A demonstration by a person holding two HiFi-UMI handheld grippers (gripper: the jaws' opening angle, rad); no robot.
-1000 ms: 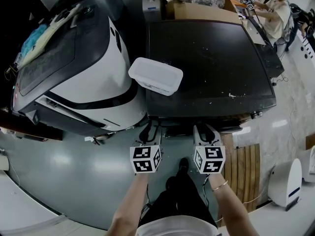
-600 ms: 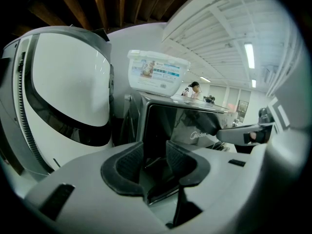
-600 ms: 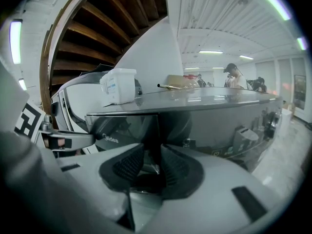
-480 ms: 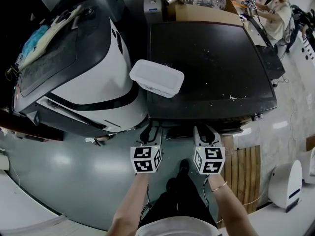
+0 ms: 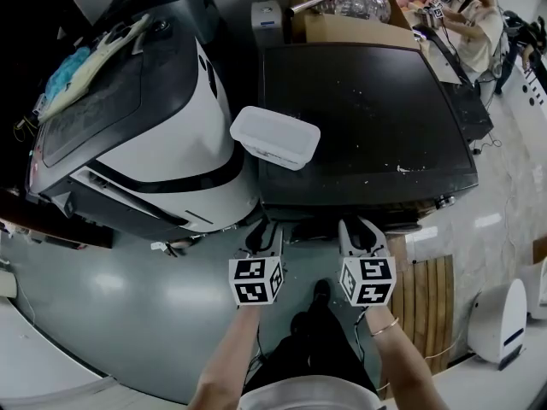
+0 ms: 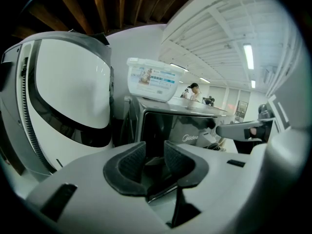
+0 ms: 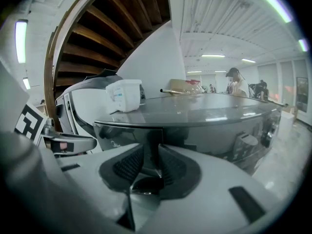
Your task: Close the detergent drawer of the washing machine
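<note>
Dark washing machine just ahead of left claw, jaws just narrowed but empty, and right claw, slightly apart; white box above.

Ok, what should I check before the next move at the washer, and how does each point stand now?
1. Left gripper free: ok; jaws apart, have just been closing, nothing gripped.
2. Right gripper free: ok; jaws apart, empty.
3. Both grippers face the washer front: ok.
4. Box clear of grippers: ok; on the washer's corner.
5. Drawer open or shut: cannot tell.
</note>
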